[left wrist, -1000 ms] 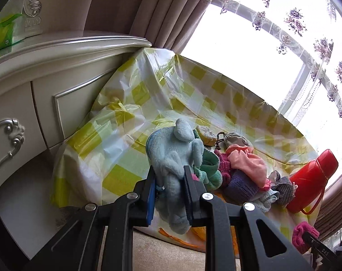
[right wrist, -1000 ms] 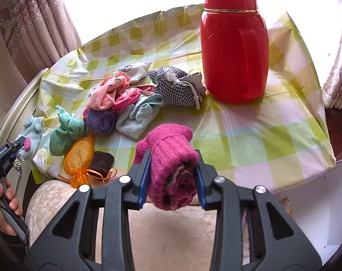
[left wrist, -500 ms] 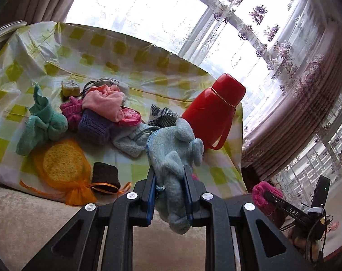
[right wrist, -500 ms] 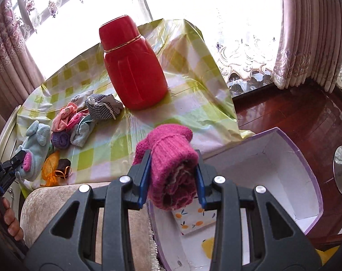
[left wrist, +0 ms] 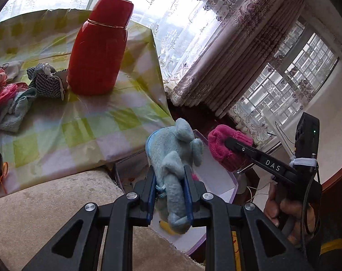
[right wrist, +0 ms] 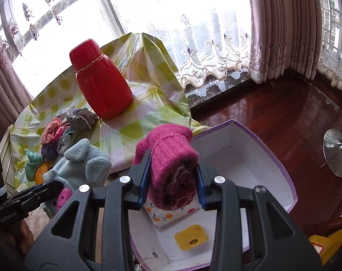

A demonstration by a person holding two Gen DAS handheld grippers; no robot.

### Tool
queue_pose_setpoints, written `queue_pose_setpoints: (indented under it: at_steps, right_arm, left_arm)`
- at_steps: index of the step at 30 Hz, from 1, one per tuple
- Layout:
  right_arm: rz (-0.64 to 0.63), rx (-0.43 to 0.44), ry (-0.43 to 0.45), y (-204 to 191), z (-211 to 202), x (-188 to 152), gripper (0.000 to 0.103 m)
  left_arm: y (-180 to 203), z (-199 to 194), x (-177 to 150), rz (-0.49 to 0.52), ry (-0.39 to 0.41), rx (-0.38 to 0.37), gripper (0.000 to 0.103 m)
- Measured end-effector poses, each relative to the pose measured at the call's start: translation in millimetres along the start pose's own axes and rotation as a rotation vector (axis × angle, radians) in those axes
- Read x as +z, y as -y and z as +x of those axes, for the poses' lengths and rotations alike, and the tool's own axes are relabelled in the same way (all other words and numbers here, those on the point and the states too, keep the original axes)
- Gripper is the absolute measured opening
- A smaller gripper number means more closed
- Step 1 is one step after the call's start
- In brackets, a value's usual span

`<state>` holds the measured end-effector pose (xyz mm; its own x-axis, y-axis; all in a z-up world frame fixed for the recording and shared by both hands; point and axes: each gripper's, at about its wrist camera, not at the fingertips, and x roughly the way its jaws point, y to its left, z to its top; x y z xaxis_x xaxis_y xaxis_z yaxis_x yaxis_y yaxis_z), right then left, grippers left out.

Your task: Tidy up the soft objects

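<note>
The left gripper (left wrist: 169, 194) has its fingers pinching a soft blue plush toy (left wrist: 175, 153). The right gripper (right wrist: 172, 180) has its fingers pinching a rolled pink knit sock (right wrist: 171, 164). Both soft things hang in the air above the white box (right wrist: 261, 158) with the purple rim, which sits on the floor beside the tabletop (left wrist: 76, 131). A yellow sponge (right wrist: 191, 237) and a small cloth with oranges on it (right wrist: 168, 214) lie inside the box.

The two grippers are near each other, so they could bump if both go down together. The blue toy hangs over the near edge of the box, so if it is let go too soon it may land on the rim and roll out. The pink sock could come unrolled as it falls. More soft things lie on the tabletop by the red flask (left wrist: 98, 45).
</note>
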<state>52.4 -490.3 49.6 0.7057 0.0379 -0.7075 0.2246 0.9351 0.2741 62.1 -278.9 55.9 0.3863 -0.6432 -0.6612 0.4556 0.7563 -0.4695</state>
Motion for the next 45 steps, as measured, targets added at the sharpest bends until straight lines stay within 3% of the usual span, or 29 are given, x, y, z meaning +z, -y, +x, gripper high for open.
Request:
queue_pose_setpoints:
  at_steps: [4, 7, 10, 19, 23, 25, 27, 29, 30, 34, 41, 45]
  right_arm:
    - [0.020, -0.012, 0.008, 12, -4, 0, 0.038]
    - [0.023, -0.014, 0.009, 15, -6, -1, 0.038]
    - [0.021, -0.015, 0.001, 16, -4, -2, 0.038]
    - [-0.046, 0.004, -0.096, 12, 2, -19, 0.038]
    - [-0.117, 0.056, -0.179, -1, 6, -34, 0.038]
    - [-0.179, 0.105, -0.268, -12, 12, -47, 0.040]
    - [-0.241, 0.113, -0.334, -20, 16, -63, 0.047]
    - [-0.305, 0.109, -0.407, -26, 19, -80, 0.069]
    - [-0.325, 0.105, -0.418, -26, 20, -85, 0.079]
    - [-0.322, 0.111, -0.444, -22, 19, -91, 0.080]
    - [-0.267, 0.048, -0.372, -14, 19, -72, 0.080]
    - [-0.314, 0.019, -0.423, -19, 39, -82, 0.080]
  left_arm:
    - [12, 15, 0, 0.040, -0.050, -0.042, 0.024]
    - [17, 38, -8, 0.065, -0.152, -0.039, 0.044]
    - [6, 45, -13, 0.037, -0.192, -0.011, 0.047]
    - [-11, 23, -8, -0.013, -0.116, 0.044, 0.049]
    - [-20, 15, -6, -0.043, -0.091, 0.060, 0.050]
    - [-23, 12, -6, -0.050, -0.081, 0.068, 0.050]
    - [-25, 9, -5, -0.057, -0.072, 0.072, 0.050]
    - [-26, 8, -4, -0.060, -0.064, 0.076, 0.050]
    - [-27, 6, -4, -0.064, -0.062, 0.076, 0.050]
    - [-28, 5, -4, -0.067, -0.055, 0.079, 0.050]
    - [-36, -3, -2, -0.091, -0.028, 0.088, 0.050]
    - [-48, -11, -3, -0.117, -0.005, 0.111, 0.050]
